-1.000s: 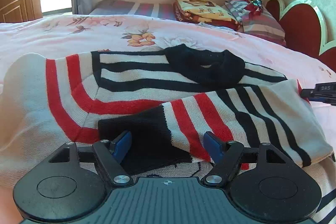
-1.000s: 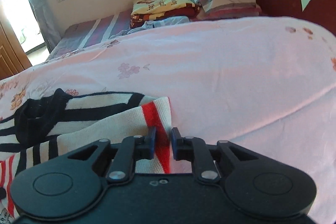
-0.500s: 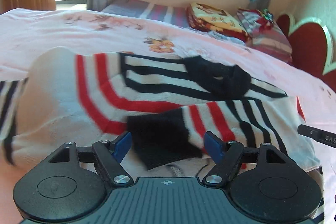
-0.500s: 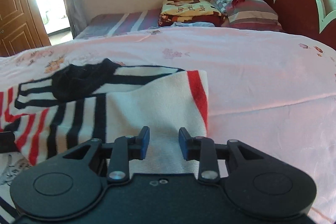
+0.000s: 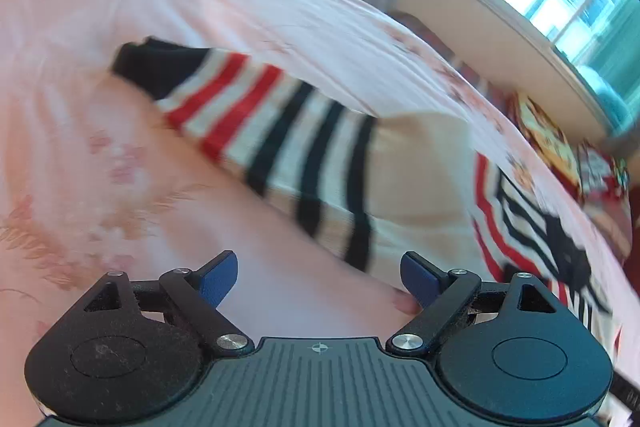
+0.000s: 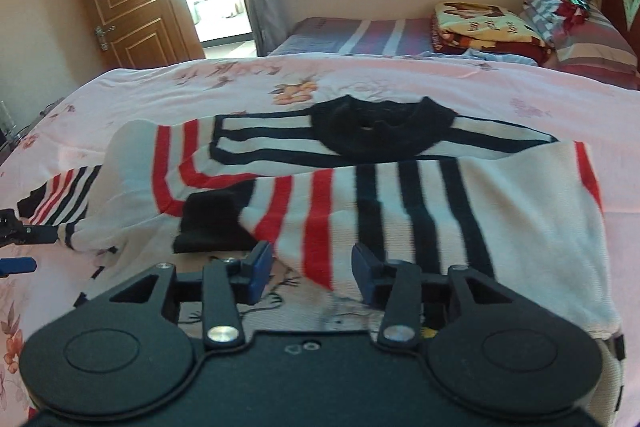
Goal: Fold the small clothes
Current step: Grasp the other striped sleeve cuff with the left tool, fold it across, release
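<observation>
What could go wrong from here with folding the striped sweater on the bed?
1. The folded-in sleeve lies loose across the sweater; the right gripper, jaws opening with nothing pinched, hangs right over it and could drag it out of place.
2. The other sleeve is unfolded on the pink bedsheet; the left gripper, opening and empty, might pinch bedsheet along with it.

Your left wrist view is smearing with motion, blurring the striped sweater; its lower hem is hiding behind your right tool, and the headboard is running off frame.
</observation>
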The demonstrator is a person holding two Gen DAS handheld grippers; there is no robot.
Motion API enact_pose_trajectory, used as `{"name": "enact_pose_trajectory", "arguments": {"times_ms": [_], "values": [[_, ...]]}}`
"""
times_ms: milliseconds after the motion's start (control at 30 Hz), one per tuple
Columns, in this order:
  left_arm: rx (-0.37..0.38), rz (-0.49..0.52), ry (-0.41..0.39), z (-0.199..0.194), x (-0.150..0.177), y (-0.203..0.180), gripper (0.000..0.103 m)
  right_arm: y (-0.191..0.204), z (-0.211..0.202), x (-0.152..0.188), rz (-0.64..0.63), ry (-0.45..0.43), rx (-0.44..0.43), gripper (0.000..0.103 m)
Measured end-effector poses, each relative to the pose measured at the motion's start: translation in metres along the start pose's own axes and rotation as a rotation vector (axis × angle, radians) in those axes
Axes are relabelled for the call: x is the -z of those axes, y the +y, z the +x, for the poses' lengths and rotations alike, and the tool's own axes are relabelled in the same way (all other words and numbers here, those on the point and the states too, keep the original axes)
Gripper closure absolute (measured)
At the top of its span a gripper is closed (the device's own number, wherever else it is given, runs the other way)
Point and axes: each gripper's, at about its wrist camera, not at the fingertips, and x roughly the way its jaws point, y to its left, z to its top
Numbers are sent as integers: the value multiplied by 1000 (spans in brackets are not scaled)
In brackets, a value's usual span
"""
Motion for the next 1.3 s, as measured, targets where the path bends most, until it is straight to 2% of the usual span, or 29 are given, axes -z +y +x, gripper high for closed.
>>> {"name": "enact_pose_trajectory", "arguments": {"times_ms": [100, 200, 300, 467, 500, 533, 567, 633, 667, 767, 800, 867, 933, 1033, 1133, 1200, 1300], "values": [[10, -110, -8, 10, -10, 32, 15, 23, 7, 0, -27, 9, -23, 57], [22, -155, -36, 25, -22, 48, 31, 42, 15, 0, -60, 15, -24, 57], [52, -202, -76, 38, -39, 60, 31, 52, 23, 0, -62, 20, -22, 57], [72, -222, -122, 61, -67, 63, 32, 62, 37, -3, -56, 22, 13, 57], [65, -218, -128, 65, -71, 61, 46, 63, 39, -4, -51, 22, 20, 57], [48, -213, -130, 69, -73, 61, 80, 64, 42, -5, -48, 22, 27, 57], [55, -236, -115, 73, -76, 65, 92, 65, 45, -6, -47, 22, 34, 57], [79, -293, -113, 76, -77, 71, 92, 67, 49, -7, -50, 18, 50, 57], [77, -278, -123, 74, -77, 68, 92, 68, 52, -8, -52, 15, 60, 57], [113, -214, -174, 59, -79, 52, 92, 70, 63, -6, -73, 30, 86, 57], [132, -172, -197, 50, -81, 42, 92, 71, 71, -3, -79, 55, 96, 58], [181, -87, -231, 35, -85, 17, 92, 74, 76, 2, -100, 44, 103, 55], [244, 13, -262, 18, -87, -17, 92, 72, 74, -1, -80, 54, 87, 54], [339, 202, -283, -2, -75, -81, 92, 53, 56, -7, 30, 34, 23, 58], [436, 357, -226, -4, -47, -144, 92, 30, 29, -5, 82, -5, 38, 56], [500, 447, -144, 3, -19, -183, 92, 9, 14, 0, 117, -12, 57, 56], [516, 628, -48, 14, 33, -234, 92, -26, -5, 12, 174, -7, 114, 55]]}}
